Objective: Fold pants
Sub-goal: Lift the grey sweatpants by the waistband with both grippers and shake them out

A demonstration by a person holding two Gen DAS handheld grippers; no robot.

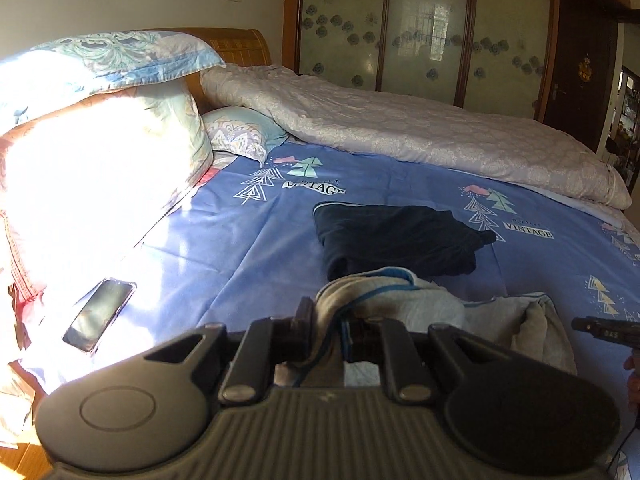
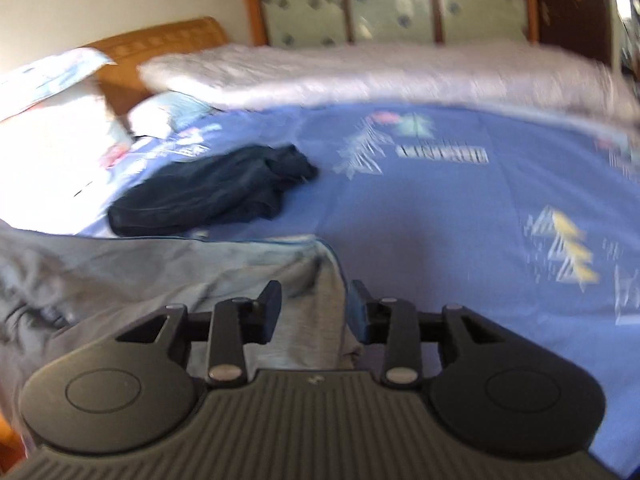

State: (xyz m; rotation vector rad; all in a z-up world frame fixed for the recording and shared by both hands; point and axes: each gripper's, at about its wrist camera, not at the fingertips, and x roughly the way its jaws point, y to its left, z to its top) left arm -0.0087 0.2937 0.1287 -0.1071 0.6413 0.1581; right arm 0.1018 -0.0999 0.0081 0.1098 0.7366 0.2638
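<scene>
Clamping grey pants in left gripper: jaws nearly together, a fold of grey cloth with blue piping pinched between them, fabric lifted off the blue sheet. Far left of that gripper: sunlit stack of pillows, overexposed. Closer left, on the sheet: phone, screen up, dark. Straight ahead, just past the held cloth: dark navy garment, folded, flat on the sheet, apart from the grey pants. Further ahead: pale quilt bunched along the far side of the bed, wardrobe doors behind. Right of left gripper: rest of the grey pants heaped on the sheet, tip of the other gripper at frame edge. Right gripper: jaws apart, grey pants edge lying in the gap, pads not pressing it; view blurred. Left of right gripper: grey cloth spread wide. Ahead-left: same navy garment. Right: bare blue sheet with tree print.
</scene>
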